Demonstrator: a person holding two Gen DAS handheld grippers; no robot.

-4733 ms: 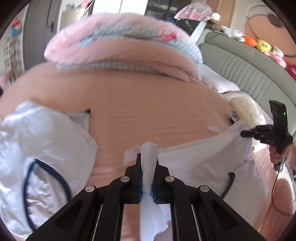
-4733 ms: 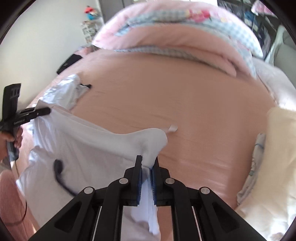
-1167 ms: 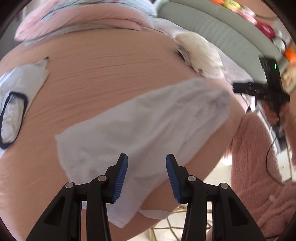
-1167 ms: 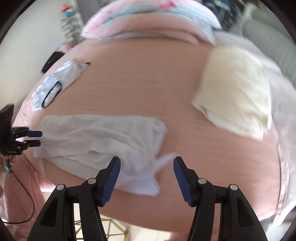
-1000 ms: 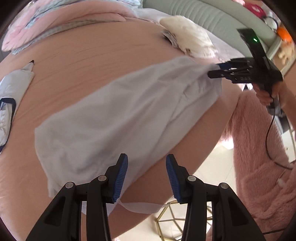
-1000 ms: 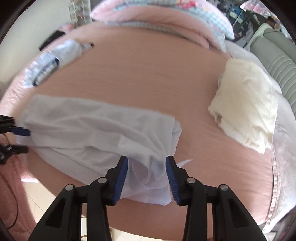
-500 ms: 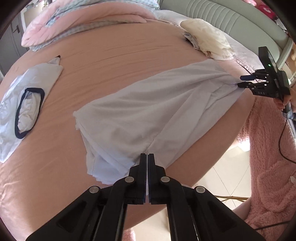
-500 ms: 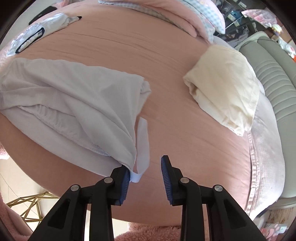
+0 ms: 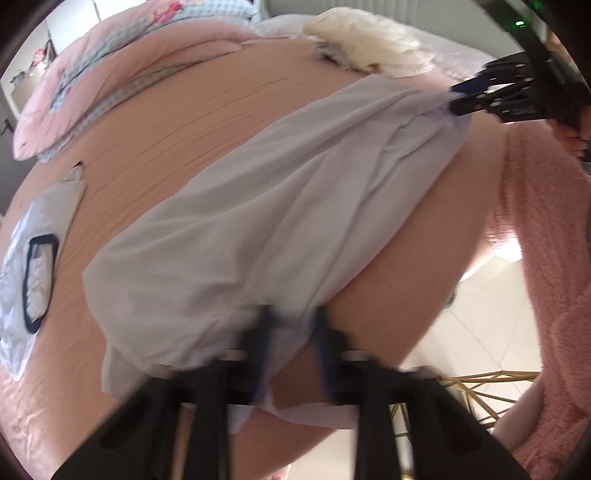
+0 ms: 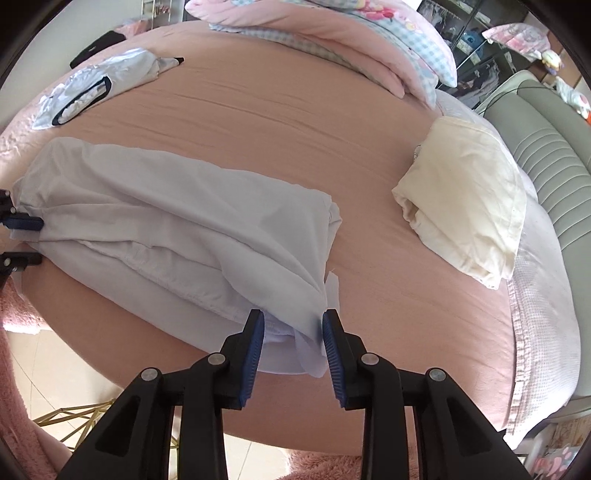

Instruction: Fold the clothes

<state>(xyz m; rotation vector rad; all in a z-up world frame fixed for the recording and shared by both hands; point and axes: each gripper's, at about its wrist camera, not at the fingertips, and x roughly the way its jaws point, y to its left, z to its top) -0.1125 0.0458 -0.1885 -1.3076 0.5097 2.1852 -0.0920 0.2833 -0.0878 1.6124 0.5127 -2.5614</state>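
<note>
Across the near edge of a pink-sheeted bed (image 10: 295, 122) lies a pale grey garment (image 10: 177, 221), folded into a long band with its lower layers hanging over the mattress edge. One gripper sits at each end.

From the right wrist view, the right gripper (image 10: 293, 332) straddles the band's right-hand end. Its blue-padded jaws have just been closing and now stand partly apart, with a bunched fold of the cloth between them. The fold lies against the right pad and is not clearly squeezed.

At the band's far left end, the left gripper (image 10: 22, 240) shows two fingers apart, the garment's corner between them. In the left wrist view that gripper is smeared by motion. Its fingers look spread around the hanging hem, and the blur hides whether the pads touch the cloth.

Well apart from the band, a white top with dark neck trim (image 10: 92, 88) lies near the far left of the bed. A folded cream item (image 10: 469, 206) rests to the right. A pink and blue checked quilt (image 10: 332, 26) is heaped at the back. A fuzzy pink sleeve (image 9: 535, 221) shows beside the bed.
</note>
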